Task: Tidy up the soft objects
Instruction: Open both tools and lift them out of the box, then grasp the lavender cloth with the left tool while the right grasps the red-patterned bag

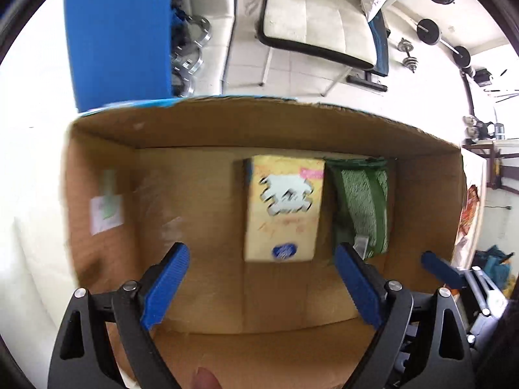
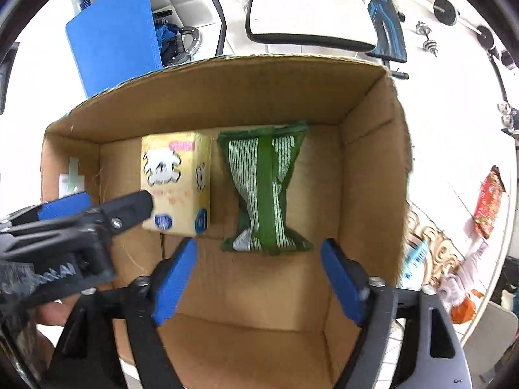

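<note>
An open cardboard box (image 1: pixel 227 123) (image 2: pixel 373 168) holds a yellow tissue pack (image 1: pixel 282 207) (image 2: pixel 176 181) and, to its right, a green striped cloth (image 1: pixel 363 207) (image 2: pixel 266 188). Both lie on the box floor near the far wall. My left gripper (image 1: pixel 262 278) is open and empty above the box, just in front of the yellow pack. My right gripper (image 2: pixel 259 272) is open and empty above the box, just in front of the green cloth. The left gripper also shows in the right wrist view (image 2: pixel 94 204), beside the yellow pack. A right gripper fingertip (image 1: pixel 438 269) shows in the left wrist view.
A blue panel (image 1: pixel 120 39) (image 2: pixel 113 35) stands behind the box on the left. A white chair (image 1: pixel 314 22) (image 2: pixel 308 9) and dumbbells (image 1: pixel 408 55) are on the floor beyond. A red packet (image 2: pixel 488 204) and other items lie on the table right of the box.
</note>
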{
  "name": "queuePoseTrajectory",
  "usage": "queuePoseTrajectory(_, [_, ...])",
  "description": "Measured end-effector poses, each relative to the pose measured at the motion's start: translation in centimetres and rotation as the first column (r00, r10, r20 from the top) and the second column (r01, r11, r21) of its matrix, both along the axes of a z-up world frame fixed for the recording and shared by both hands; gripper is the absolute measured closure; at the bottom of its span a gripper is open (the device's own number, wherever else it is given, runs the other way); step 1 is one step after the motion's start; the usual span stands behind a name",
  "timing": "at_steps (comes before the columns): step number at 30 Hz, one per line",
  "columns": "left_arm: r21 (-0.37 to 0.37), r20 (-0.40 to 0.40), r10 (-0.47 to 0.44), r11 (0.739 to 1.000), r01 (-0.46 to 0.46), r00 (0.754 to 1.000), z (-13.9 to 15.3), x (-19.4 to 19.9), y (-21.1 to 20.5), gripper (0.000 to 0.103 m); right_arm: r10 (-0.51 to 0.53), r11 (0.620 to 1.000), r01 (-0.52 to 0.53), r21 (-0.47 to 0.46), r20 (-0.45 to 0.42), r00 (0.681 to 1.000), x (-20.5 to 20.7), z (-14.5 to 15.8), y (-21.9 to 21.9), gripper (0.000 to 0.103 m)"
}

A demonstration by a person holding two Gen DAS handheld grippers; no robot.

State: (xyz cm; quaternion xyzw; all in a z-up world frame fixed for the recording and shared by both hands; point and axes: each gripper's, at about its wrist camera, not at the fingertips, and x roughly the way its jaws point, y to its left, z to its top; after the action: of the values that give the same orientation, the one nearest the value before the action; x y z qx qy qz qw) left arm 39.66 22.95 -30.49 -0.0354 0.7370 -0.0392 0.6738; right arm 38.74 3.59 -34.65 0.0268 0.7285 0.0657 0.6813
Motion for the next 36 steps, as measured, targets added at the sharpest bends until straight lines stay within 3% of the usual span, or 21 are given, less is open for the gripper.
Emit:
queuePoseTrajectory(5, [0.017,0.051,0.003,1.000,-0.004,0.999,2.5,-4.1,0.1,0.011,0.013,1.000,-0.013,-0.012,0.002,1.000,-2.8,2.0,-0.4,0.008])
queuePoseTrajectory(17, [0.056,0.259,0.021,0.998,-0.036,0.966,9.2,-12.0,0.8,0.011,0.014,1.000,-0.013,-0.008,0.176,0.984,-11.1,9.8,-2.2,0.008])
queuePoseTrajectory(28, [0.064,0.342,-0.009,0.998,-0.013,0.940,14.4,-17.6,-0.6,0.011,-0.016,0.998,0.000,0.070,0.232,0.972,-17.1,14.3,-2.5,0.008])
queuePoseTrajectory(36, [0.072,0.366,-0.047,0.997,0.022,0.929,16.2,-19.2,-4.6,0.011,-0.075,0.988,0.044,0.148,0.213,0.974,-19.2,14.9,-7.3,0.008])
